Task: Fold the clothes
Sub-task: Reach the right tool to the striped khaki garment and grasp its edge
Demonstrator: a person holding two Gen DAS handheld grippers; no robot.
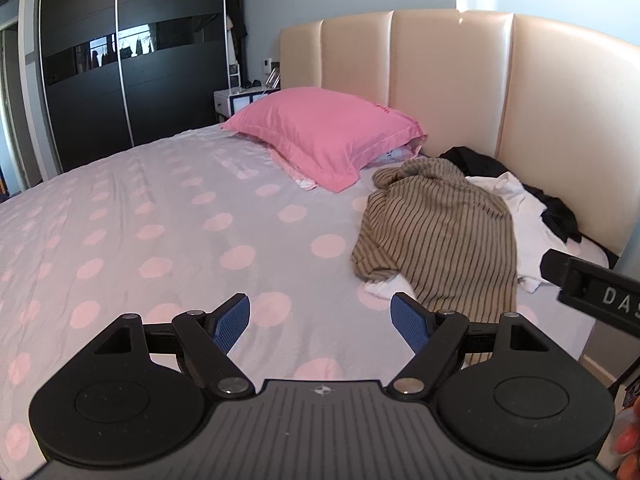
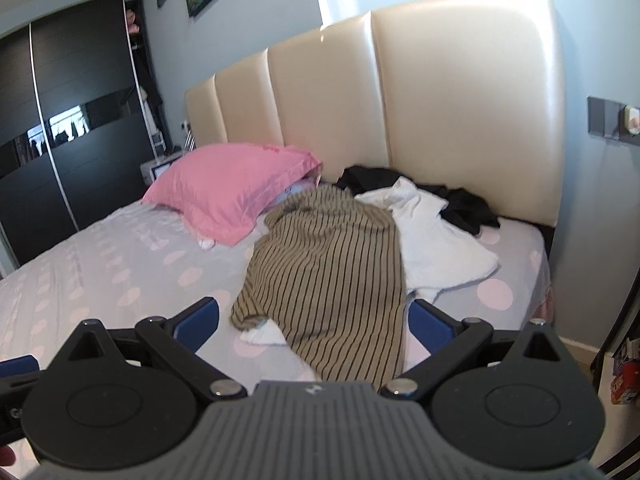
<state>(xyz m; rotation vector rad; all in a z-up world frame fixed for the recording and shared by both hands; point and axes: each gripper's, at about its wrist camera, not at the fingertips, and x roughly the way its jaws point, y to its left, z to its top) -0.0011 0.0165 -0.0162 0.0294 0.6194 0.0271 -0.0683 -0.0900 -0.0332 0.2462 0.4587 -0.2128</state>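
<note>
A crumpled tan garment with dark stripes [image 1: 444, 232] lies on the bed near the headboard; it also shows in the right wrist view [image 2: 332, 276]. A white garment [image 2: 436, 240] lies partly under it, and a black garment [image 2: 468, 208] lies behind, against the headboard. My left gripper [image 1: 320, 324] is open and empty above the sheet, left of the striped garment. My right gripper [image 2: 314, 322] is open and empty, just short of the striped garment's near edge. Part of the right gripper [image 1: 596, 288] shows at the right edge of the left wrist view.
The bed has a grey sheet with pink dots [image 1: 160, 220]. A pink pillow [image 1: 328, 136] lies left of the clothes. A cream padded headboard [image 2: 460, 92] stands behind. A black sliding wardrobe [image 1: 128, 60] and a small white nightstand [image 1: 232, 100] stand beyond the bed.
</note>
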